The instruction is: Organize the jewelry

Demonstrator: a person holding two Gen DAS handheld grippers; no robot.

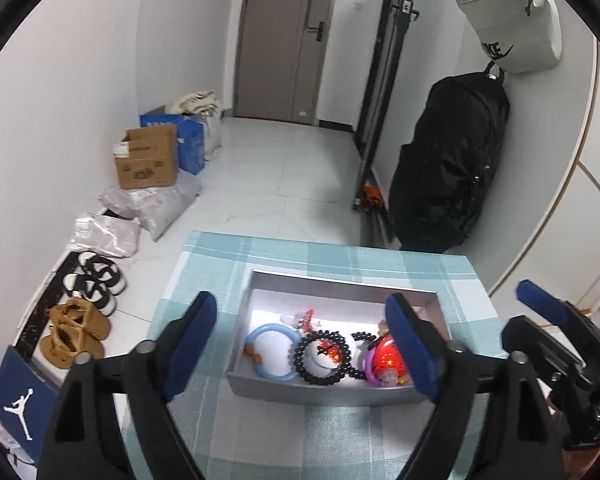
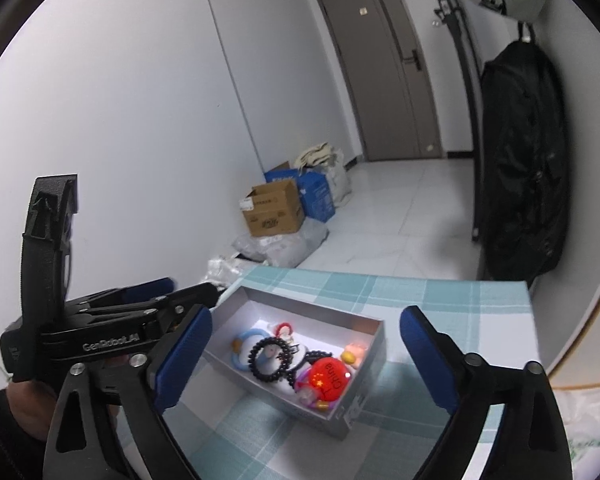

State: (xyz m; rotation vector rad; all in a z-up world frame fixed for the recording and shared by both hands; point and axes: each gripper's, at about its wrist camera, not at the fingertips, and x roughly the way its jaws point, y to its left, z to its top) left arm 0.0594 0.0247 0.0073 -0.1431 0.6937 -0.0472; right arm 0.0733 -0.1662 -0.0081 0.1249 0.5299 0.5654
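A grey open box [image 1: 312, 388] [image 2: 356, 392] sits on the teal checked tablecloth [image 1: 228, 264] [image 2: 440, 292]. Inside lie a light blue ring [image 1: 274, 350] [image 2: 242, 346], a black beaded bracelet [image 1: 320, 356] [image 2: 266, 362], a black coil hair tie [image 1: 362, 338], a red piece with yellow stars [image 1: 384, 358] [image 2: 328, 374] and small red and pink bits at the back. My left gripper [image 1: 306, 338] hovers above the box, open, nothing between its blue pads. My right gripper [image 2: 306, 354] is open and empty too, over the box from the right; its body shows in the left wrist view [image 1: 560, 336].
Beyond the table's far edge is white tiled floor. Cardboard and blue boxes [image 1: 148, 160] [image 2: 274, 208], plastic parcels [image 1: 156, 206] and shoes [image 1: 76, 332] line the left wall. A black bag [image 1: 448, 160] [image 2: 520, 168] hangs on the right, with a white bag [image 1: 508, 16] above it.
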